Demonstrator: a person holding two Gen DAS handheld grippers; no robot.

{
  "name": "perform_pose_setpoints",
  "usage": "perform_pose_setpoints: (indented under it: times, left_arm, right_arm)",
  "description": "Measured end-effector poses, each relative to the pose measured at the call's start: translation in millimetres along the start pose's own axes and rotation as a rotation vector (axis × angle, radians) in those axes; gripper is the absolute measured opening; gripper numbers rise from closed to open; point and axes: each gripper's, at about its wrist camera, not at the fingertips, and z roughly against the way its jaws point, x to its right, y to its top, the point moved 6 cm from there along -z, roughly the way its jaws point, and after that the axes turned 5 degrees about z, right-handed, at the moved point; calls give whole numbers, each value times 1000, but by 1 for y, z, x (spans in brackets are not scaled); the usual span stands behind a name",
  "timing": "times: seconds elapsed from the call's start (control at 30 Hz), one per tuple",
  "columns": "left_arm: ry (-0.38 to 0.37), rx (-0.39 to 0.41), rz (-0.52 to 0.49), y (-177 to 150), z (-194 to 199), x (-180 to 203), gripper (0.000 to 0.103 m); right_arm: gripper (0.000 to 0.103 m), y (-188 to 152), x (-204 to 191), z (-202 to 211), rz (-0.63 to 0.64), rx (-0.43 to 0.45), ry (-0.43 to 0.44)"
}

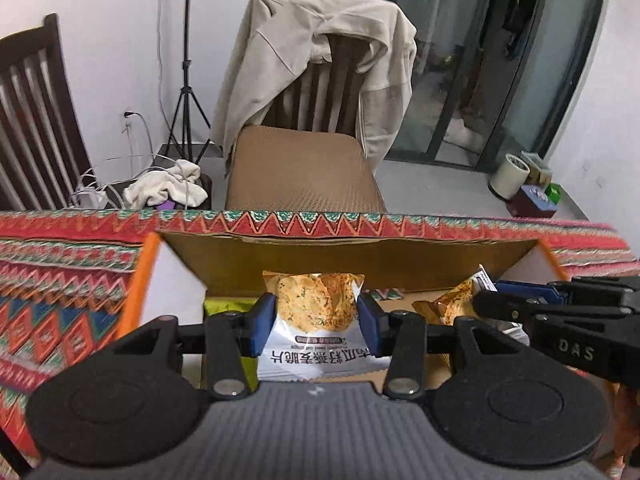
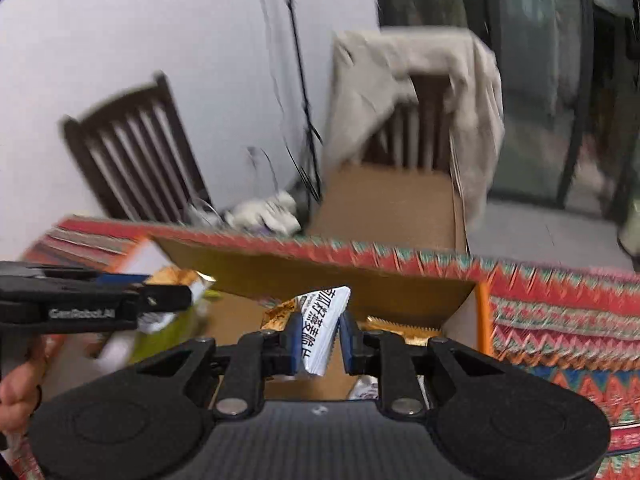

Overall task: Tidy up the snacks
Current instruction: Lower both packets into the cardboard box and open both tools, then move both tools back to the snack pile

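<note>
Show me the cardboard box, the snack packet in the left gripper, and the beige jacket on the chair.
cardboard box [image 1: 360, 258], left wrist view, inner back wall
snack packet [image 1: 316, 304], left wrist view, printed front
beige jacket [image 1: 272, 52], left wrist view, draped shoulder

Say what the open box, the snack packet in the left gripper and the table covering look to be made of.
Box: corrugated cardboard, matte brown inside, with orange edges. Snack packet: glossy printed plastic film with a serrated end seam. Table covering: probably woven cloth, with a matte red zigzag pattern; it could also be printed.
</note>
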Motion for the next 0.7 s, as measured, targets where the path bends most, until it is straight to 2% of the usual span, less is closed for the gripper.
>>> perform_pose_setpoints:
  times: [0.03,0.07,0.1,0.13,0.17,0.2,0.27,0.43,0.53,0.63,0.7]
  left_arm:
    - [-2,-11,1,-2,-6,-2,50]
    - [-10,-41,18,-5,-11,-6,62]
    - [-36,-52,32,-7,-12,-7,66]
    - [-53,-42,44,-5,-11,-9,77]
    - [-51,-40,58,-5,-11,-12,83]
    - [-40,-53,63,-7,-13,-13,83]
    - [-27,-46,57,-8,-12,-13,83]
    - [-6,-13,55,-7,11,-15,83]
    - [-32,47,54,2,53,-12,83]
    - [-74,118,31,1,111,-11,90]
    - [-68,149,8,-6,147,-12,90]
  right_arm:
    - [19,-2,3,-11,-11,-16,-8]
    - [20,-6,6,-19,-24,-26,-10]
    - [24,-10,9,-28,-55,-64,-5]
    - [24,-14,11,-31,-84,-84,9]
    - [27,-14,14,-32,-102,-83,27]
    - [34,-15,15,-31,-112,-81,35]
    - [42,-17,18,-33,-124,-88,10]
    - [42,-9,12,-17,-57,-30,-52]
    - [46,5,8,16,-55,26,-28]
    - [60,16,0,67,-27,93,-26]
    - [69,18,-6,101,-4,118,-25]
